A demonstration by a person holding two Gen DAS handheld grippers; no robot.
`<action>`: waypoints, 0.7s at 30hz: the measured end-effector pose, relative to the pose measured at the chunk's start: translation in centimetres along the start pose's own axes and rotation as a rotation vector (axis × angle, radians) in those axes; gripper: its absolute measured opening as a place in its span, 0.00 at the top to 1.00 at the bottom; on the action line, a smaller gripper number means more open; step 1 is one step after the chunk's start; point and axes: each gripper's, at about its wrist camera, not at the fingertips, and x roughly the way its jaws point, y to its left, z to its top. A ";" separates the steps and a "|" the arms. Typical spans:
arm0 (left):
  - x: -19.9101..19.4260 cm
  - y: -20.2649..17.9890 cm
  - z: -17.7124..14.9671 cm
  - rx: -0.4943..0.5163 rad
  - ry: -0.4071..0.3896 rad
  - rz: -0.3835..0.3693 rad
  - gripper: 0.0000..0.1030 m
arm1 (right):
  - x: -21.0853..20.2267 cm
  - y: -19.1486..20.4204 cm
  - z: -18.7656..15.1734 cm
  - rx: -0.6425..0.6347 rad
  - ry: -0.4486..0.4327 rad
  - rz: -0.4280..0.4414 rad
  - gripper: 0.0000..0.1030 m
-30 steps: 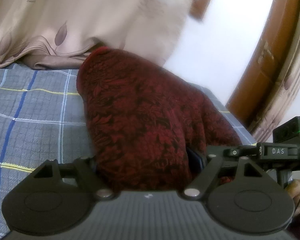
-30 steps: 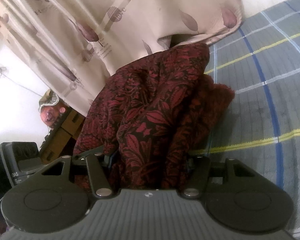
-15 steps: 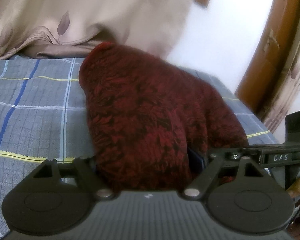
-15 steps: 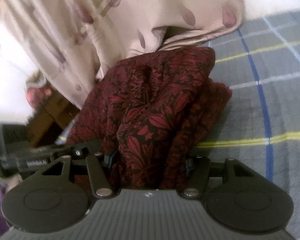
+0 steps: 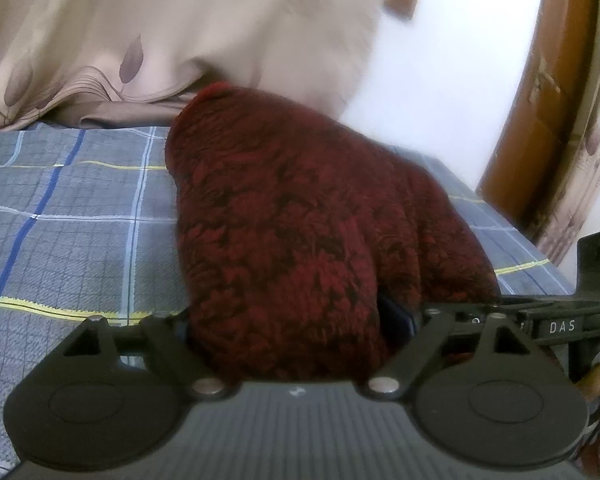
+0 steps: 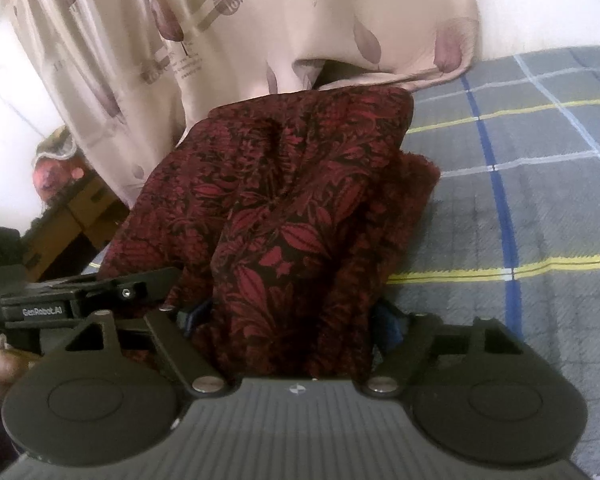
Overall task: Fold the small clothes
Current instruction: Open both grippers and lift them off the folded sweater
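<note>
While opening, left claw | right claw | red garment between both jaws

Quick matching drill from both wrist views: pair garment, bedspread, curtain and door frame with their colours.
Things:
1. garment
2. bedspread
3. curtain
4. door frame

Colours:
A. beige with leaf print
B. brown wood
C. dark red and black floral
D. grey plaid with blue and yellow lines

Pairs: 1-C, 2-D, 3-A, 4-B
</note>
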 end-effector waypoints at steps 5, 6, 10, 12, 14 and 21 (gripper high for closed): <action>-0.2 -0.1 -0.2 0.003 -0.017 0.010 0.12 | -0.2 0.4 -0.4 -0.013 -0.023 -0.034 0.14; -0.4 -0.1 -0.3 0.004 -0.023 0.016 0.10 | -0.3 0.5 -0.6 -0.018 -0.030 -0.045 0.12; -1.3 -0.7 -0.4 0.034 -0.070 0.056 0.07 | -1.0 0.9 -0.9 -0.031 -0.078 -0.075 0.08; -1.9 -1.2 -0.4 0.054 -0.090 0.088 0.06 | -2.1 1.5 -1.3 -0.050 -0.134 -0.093 0.08; -2.5 -2.0 -0.3 0.088 -0.106 0.131 0.06 | -3.4 2.3 -1.7 -0.076 -0.194 -0.108 0.07; -6.6 -6.7 -0.3 0.303 -0.308 0.383 0.00 | -7.3 3.8 -2.6 -0.076 -0.299 -0.116 0.02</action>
